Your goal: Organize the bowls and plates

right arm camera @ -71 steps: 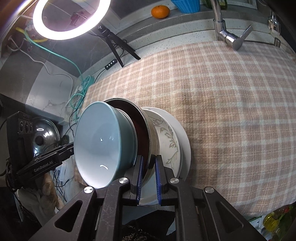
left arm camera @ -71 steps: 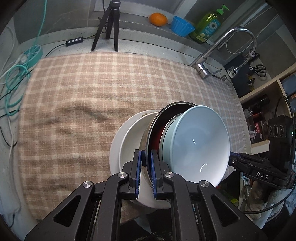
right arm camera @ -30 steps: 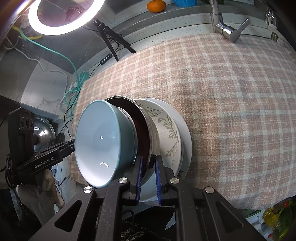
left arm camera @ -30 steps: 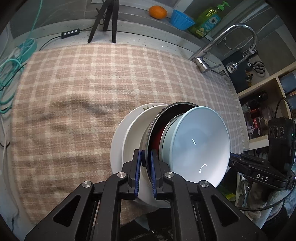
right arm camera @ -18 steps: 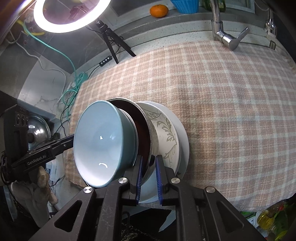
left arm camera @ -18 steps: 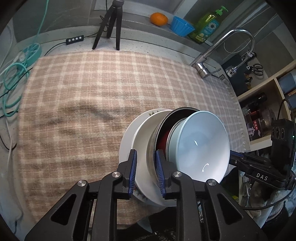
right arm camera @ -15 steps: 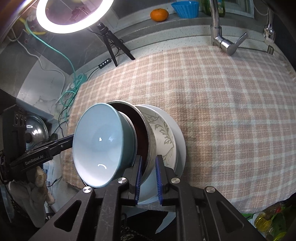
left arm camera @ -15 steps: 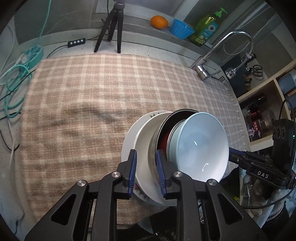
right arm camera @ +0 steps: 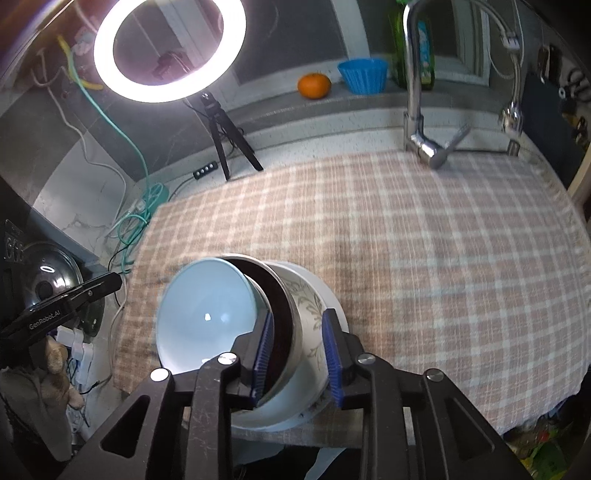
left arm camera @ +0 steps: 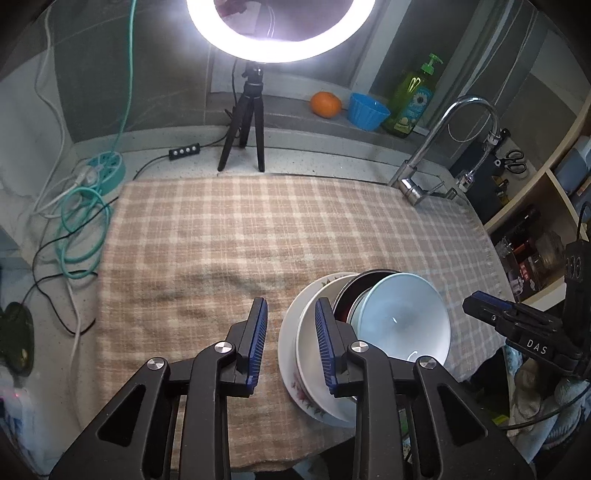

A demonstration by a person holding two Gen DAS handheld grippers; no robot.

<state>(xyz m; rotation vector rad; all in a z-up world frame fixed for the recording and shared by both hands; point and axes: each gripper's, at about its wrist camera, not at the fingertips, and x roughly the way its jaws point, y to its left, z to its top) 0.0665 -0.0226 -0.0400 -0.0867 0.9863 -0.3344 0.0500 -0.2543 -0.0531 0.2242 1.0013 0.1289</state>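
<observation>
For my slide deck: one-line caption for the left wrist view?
Left gripper opening beside stacked plates and pale blue bowl on checked cloth.

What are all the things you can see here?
Pale blue ceramic bowl: one, top of the stack.
Dark metal-rimmed bowl: one, under it.
White floral plates: two, stack bottom.
Checked beige cloth: one, covering the counter.
Orange fruit: one, back ledge.
Blue ribbed cup: one, beside the fruit.
Green soap bottle: one, ledge.
Chrome tap: one, right rear.
Ring light: one, on a tripod.
Left gripper: jaws opening, empty.
Right gripper: jaws opening around the stack's rim.
</observation>
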